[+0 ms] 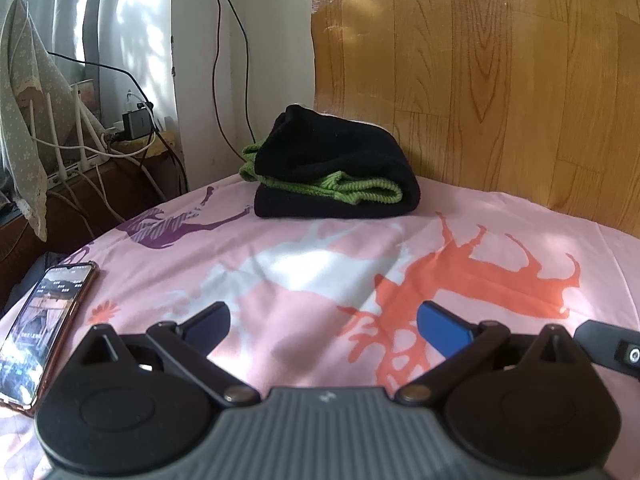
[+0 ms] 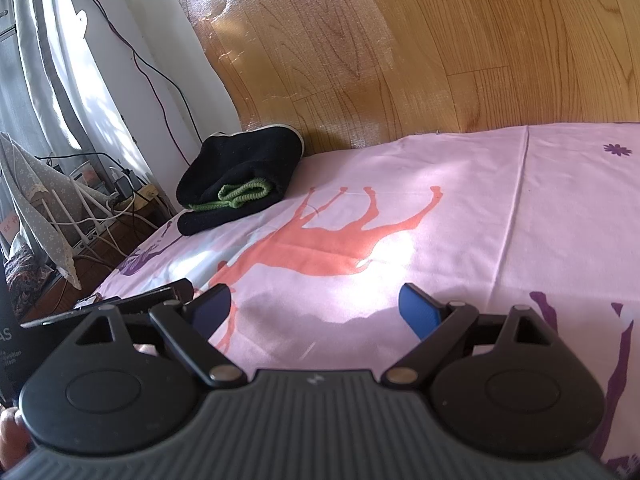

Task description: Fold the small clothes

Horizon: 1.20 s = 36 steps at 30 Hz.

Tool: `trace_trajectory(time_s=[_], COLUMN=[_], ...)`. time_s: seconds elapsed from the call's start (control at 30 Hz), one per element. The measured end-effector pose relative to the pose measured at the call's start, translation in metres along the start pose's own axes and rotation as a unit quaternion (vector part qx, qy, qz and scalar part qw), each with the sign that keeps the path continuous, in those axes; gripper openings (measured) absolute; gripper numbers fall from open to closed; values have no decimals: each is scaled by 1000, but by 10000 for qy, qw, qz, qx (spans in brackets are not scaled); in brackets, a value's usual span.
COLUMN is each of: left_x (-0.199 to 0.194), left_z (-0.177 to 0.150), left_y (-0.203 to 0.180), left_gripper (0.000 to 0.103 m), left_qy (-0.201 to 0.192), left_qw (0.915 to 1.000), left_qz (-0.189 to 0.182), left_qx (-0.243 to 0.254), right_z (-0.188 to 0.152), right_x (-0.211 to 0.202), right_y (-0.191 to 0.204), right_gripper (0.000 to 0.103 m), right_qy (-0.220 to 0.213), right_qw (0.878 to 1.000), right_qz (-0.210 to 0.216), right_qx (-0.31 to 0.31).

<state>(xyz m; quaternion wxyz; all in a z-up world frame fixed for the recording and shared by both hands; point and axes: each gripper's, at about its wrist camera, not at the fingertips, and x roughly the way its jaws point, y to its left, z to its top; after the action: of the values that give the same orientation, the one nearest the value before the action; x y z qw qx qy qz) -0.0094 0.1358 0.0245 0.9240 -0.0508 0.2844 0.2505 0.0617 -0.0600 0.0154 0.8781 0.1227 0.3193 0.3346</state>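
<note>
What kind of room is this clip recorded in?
Most likely a bedroom at home: a pink printed bedsheet against a wood-look wall, folded clothes on it, a phone alongside.

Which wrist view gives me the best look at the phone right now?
The left wrist view: the phone lies face up with its screen lit at the edge of the pink sheet. In the right wrist view I can't clearly pick it out.
</note>
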Motion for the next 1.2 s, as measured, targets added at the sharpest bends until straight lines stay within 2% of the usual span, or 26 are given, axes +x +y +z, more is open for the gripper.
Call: trace_trajectory(time_s=[0.53, 0.87, 0.97, 1.2], left_x=[-2, -12, -14, -15], left_z=[-1, -2, -2, -3], left_y=[2, 3, 3, 0], left_gripper=[103, 103, 103, 103], left_qy=[-16, -376, -454, -460], left_qw=[9999, 9989, 9987, 9987], left_qz=[129, 264, 207, 201], left_qx=[-35, -51, -56, 43], right_z=[0, 0, 0, 0], right_x=[0, 0, 0, 0], right_y=[0, 0, 0, 0], right_gripper=[93, 93, 93, 93], right_qy=[0, 1, 2, 2], right_qw=[10000, 10000, 10000, 10000], right_qz=[-2, 0, 0, -1], right_qx=[3, 4, 4, 7])
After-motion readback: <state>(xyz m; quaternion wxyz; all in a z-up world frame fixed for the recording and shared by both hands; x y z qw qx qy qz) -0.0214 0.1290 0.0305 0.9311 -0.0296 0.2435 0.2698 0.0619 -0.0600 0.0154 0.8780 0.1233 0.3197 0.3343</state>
